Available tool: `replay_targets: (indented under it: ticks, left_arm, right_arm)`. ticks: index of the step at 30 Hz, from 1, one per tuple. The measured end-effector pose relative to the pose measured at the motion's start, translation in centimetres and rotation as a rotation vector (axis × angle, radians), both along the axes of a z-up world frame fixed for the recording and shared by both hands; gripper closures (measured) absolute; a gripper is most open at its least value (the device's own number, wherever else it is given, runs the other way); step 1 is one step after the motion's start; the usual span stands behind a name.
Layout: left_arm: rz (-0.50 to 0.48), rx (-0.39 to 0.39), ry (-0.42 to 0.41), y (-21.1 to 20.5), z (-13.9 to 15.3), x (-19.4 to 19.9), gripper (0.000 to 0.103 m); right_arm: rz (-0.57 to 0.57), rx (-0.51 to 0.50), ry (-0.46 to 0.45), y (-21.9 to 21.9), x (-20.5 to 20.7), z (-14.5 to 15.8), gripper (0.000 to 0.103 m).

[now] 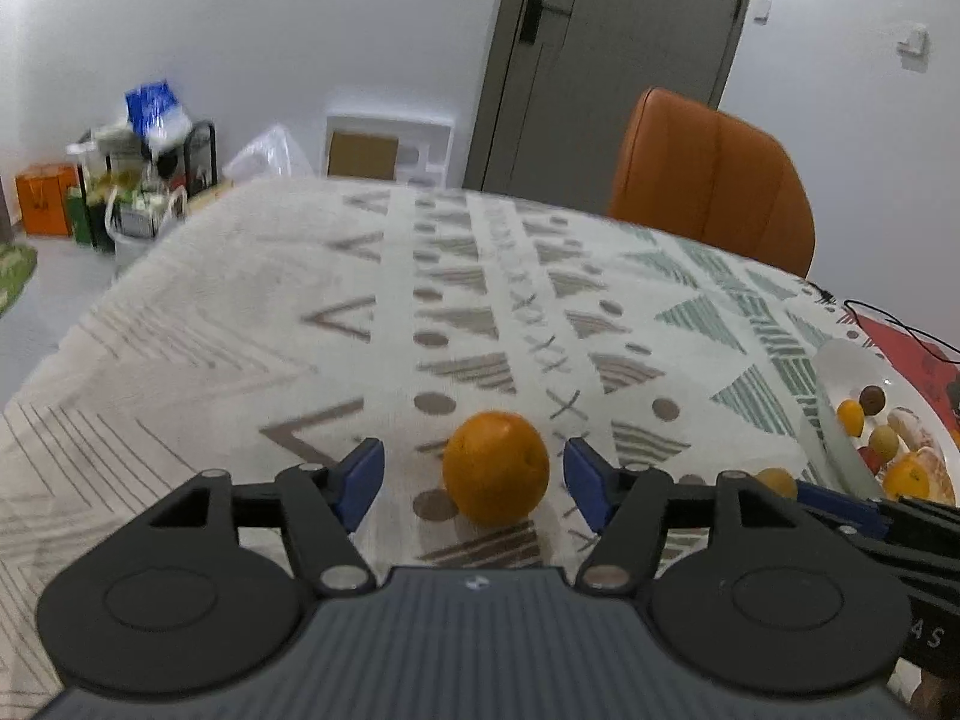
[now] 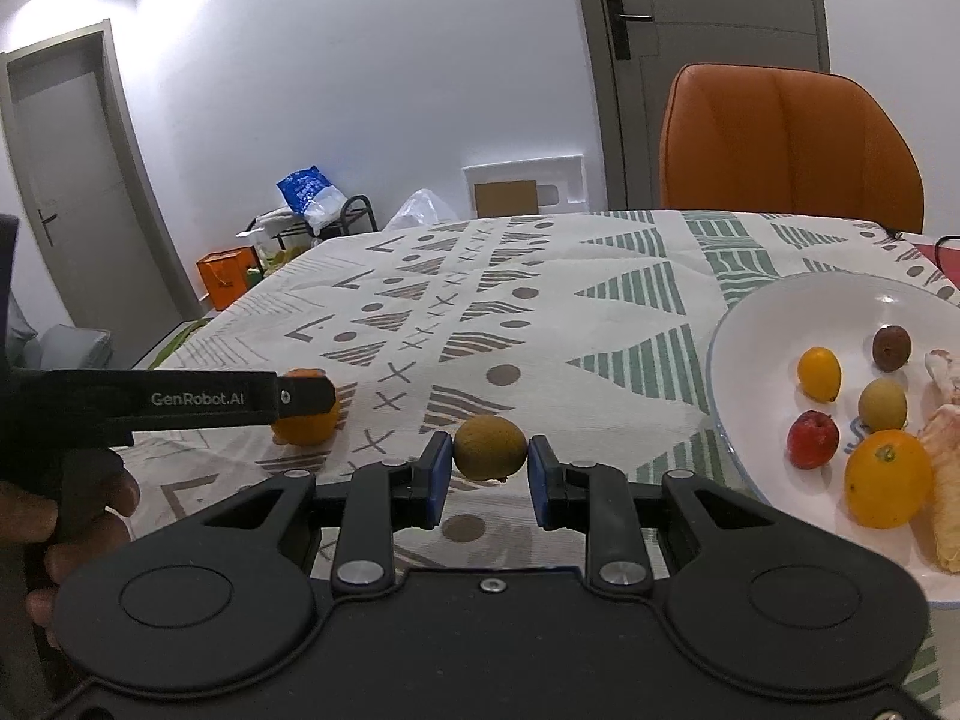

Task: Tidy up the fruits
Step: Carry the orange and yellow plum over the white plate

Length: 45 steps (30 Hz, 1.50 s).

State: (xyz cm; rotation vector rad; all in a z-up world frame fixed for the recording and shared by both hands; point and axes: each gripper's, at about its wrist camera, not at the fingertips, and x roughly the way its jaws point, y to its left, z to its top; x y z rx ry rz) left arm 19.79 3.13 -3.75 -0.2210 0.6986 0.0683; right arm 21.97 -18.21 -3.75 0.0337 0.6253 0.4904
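An orange (image 1: pixel 495 468) rests on the patterned tablecloth between the blue pads of my left gripper (image 1: pixel 474 474), which is open; neither pad touches the fruit. In the right wrist view the same orange (image 2: pixel 303 426) shows partly behind the left gripper's black finger (image 2: pixel 300 393). My right gripper (image 2: pixel 490 456) is shut on a small brownish-yellow fruit (image 2: pixel 489 447), just left of the white plate (image 2: pixel 720 360). That plate holds another orange (image 2: pixel 890 478), a red fruit (image 2: pixel 812 439), several small yellow and brown fruits, and pale peeled pieces.
An orange chair (image 2: pixel 786 144) stands behind the table's far edge. A black cable (image 1: pixel 900 330) runs over a red mat beyond the plate (image 1: pixel 852 360). A person's hand (image 2: pixel 90 516) grips the left tool. The tablecloth drops off at the left edge (image 1: pixel 72 330).
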Motion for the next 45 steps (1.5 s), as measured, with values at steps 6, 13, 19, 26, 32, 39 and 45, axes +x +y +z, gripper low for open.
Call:
replay_targets:
  ticks: [6,13,19,26,32,39,45]
  left_arm:
    - [-0.02,0.029,0.012,-0.5,-0.7,0.4,0.042]
    - [-0.016,0.041,0.007,-0.6,-0.4,0.5,0.064]
    - [-0.018,0.055,-0.008,-1.1,0.1,0.1,0.065]
    - [-0.054,0.072,-0.041,-2.7,1.4,-0.5,0.065]
    - [-0.08,0.087,-0.066,-4.4,2.5,-0.6,0.065]
    - [-0.104,0.104,-0.104,-6.5,3.6,-0.9,0.065]
    - [-0.131,0.119,-0.115,-8.5,3.9,-0.5,0.065]
  right_arm:
    - [-0.008,-0.01,0.016,-0.2,0.6,-0.5,0.077]
    - [0.0,-0.014,0.016,0.0,0.7,-0.6,0.077]
    - [-0.006,-0.002,0.008,-0.5,0.5,-0.3,0.077]
    - [-0.019,0.017,-0.019,-1.7,-0.1,0.6,0.077]
    - [-0.043,0.034,-0.043,-3.1,-0.4,1.4,0.077]
    - [-0.097,0.054,-0.073,-5.6,-0.4,2.2,0.077]
    - [-0.137,0.067,-0.092,-7.7,0.0,2.6,0.077]
